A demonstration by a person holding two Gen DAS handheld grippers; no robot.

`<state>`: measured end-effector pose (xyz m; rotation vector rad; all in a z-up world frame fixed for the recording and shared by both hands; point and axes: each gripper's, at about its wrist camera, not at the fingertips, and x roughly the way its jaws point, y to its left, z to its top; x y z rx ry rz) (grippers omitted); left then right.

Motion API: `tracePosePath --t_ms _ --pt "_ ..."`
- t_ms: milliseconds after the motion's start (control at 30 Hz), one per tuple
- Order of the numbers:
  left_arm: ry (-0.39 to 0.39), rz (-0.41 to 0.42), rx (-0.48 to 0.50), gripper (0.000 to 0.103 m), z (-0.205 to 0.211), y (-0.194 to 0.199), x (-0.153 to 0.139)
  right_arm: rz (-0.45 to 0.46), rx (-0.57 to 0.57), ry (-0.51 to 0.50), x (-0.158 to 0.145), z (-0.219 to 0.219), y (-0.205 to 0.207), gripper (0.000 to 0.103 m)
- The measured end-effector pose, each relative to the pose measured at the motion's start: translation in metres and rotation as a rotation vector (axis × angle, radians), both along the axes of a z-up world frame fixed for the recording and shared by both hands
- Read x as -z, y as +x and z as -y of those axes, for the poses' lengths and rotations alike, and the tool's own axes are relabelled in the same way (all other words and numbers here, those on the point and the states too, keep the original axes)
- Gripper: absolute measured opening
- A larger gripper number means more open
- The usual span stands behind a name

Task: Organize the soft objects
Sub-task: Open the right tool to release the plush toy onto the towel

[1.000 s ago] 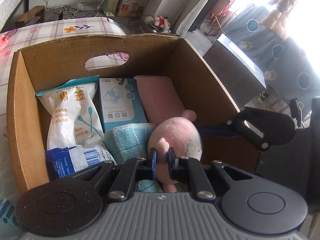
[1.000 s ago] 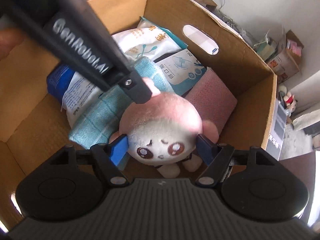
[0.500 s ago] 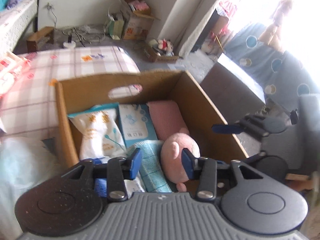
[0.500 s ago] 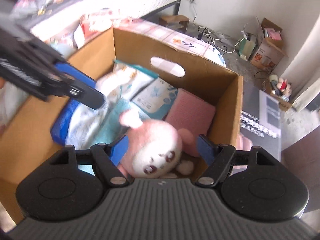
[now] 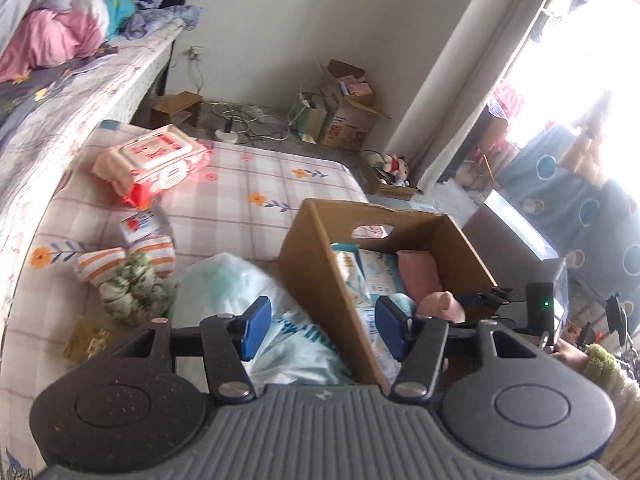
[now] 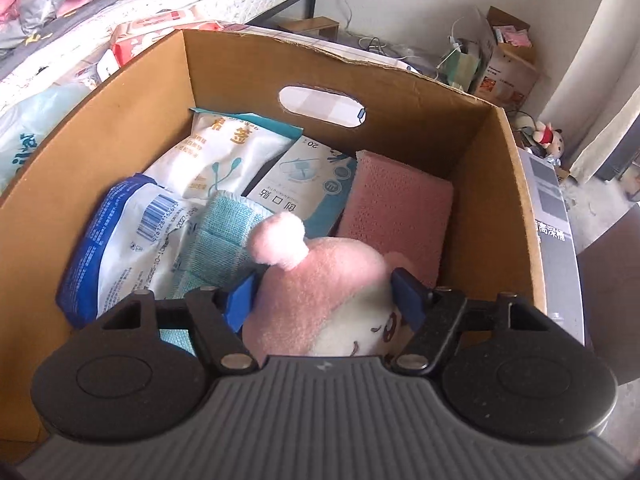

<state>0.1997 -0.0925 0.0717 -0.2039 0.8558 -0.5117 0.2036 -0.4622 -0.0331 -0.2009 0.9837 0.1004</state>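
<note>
Plush toy [image 6: 320, 296]: pink, clamped between right gripper [image 6: 324, 300] fingers, jaws just closing.
Left gripper [image 5: 320, 328]: fingers apart, empty, just opened.
Packet [image 6: 308, 184] ahead of fingers: "20", "创口贴".

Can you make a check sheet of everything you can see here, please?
Surface: checked mattress.
Job's things: box holding plush, teal cloth, pink pad, packets.
Clutter: wipes, striped toy and plastic bag on the mattress beside the box.
Tongs: left tongs just opening, gripping nothing; right tongs just closing, pads against both sides of the plush.
Cables: cords on the floor by the wall.
Surroundings: bed, cartons, bright window.
</note>
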Motion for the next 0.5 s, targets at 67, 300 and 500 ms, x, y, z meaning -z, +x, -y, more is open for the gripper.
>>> tracePosePath --t_ms 67,300,500 --pt "-0.011 -0.015 -0.044 0.059 -0.024 -0.006 0.006 -0.012 -0.041 -0.027 -0.003 0.001 -0.003 0.068" --pt "-0.014 -0.013 -0.164 0.059 -0.087 -0.025 0.022 -0.109 -0.190 -0.097 -0.015 -0.002 -0.008 0.068" --pt "0.010 -0.003 -0.208 0.062 -0.114 -0.041 0.034 -0.088 -0.195 -0.141 0.001 -0.016 -0.019 0.075"
